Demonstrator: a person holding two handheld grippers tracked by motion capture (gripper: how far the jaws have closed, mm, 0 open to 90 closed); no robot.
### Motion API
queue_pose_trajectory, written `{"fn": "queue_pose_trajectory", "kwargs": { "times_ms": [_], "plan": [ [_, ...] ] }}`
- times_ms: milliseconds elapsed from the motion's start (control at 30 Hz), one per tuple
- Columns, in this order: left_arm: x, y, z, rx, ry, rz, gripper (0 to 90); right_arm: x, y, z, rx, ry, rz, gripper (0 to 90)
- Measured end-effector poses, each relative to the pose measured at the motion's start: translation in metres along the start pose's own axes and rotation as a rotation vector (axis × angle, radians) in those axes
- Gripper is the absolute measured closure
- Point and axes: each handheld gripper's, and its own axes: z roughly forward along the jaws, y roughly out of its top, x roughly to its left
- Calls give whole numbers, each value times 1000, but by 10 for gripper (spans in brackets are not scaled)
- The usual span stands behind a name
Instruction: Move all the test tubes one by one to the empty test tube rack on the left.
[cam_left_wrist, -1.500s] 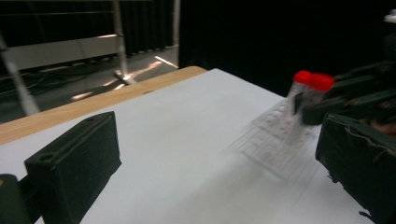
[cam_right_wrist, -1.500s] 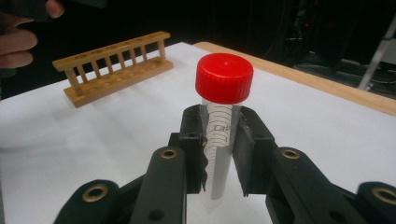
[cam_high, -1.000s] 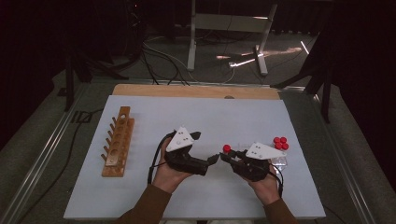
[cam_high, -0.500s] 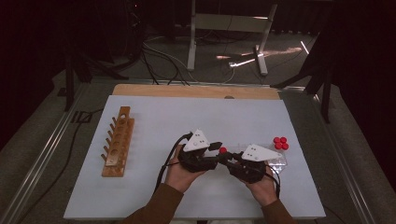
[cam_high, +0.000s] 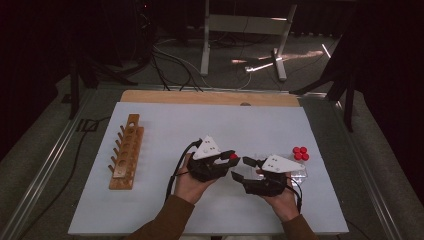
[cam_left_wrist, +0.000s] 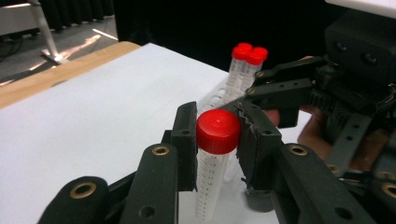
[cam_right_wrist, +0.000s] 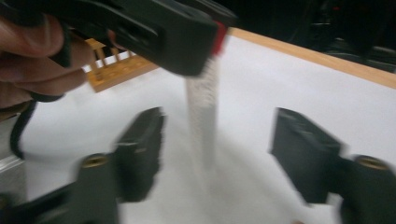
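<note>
**Tube handed to the left gripper**

The wooden rack (cam_high: 126, 159) at the left has empty holes. The left gripper (cam_left_wrist: 217, 140) has just closed and clamps the tube (cam_left_wrist: 212, 170) below its red cap, upright, above mid-table. To rack it well, keep it vertical and lift clear. The right gripper (cam_right_wrist: 215, 154) has just let go, its jaws standing wide. Spare tubes (cam_high: 300, 154) lie at the right.

Tube (cam_left_wrist: 215, 154) now from right claw (cam_high: 239, 168) to left claw (cam_high: 233, 156)
</note>
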Motion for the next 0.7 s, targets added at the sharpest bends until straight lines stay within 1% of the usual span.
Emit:
{"fn": "queue_pose_trajectory", "kwargs": {
  "times_ms": [33,67,133,233,267,433,533,700],
  "plan": [
    [1,0,-2,-4,7,-2,711,0,0,0,0,0,0,255],
    [3,1,-4,-8,14,-2,712,-1,0,-2,0,-25,9,186],
    [6,2,-9,-19,27,-11,711,-2,0,-4,0,-45,11,146],
    [12,3,-16,-33,52,-16,711,-3,-1,-7,-6,-52,14,130],
    [13,4,-18,-38,62,-17,711,-4,-1,-10,-14,-60,17,80],
    [24,6,-31,-54,111,-28,711,-8,-3,-15,-28,-58,34,69],
    [32,7,-39,-66,140,-35,711,-8,-3,-16,-38,-55,41,45],
    [44,6,-51,-87,176,-44,711,-9,-4,-19,-45,-68,45,24]
  ]
}}
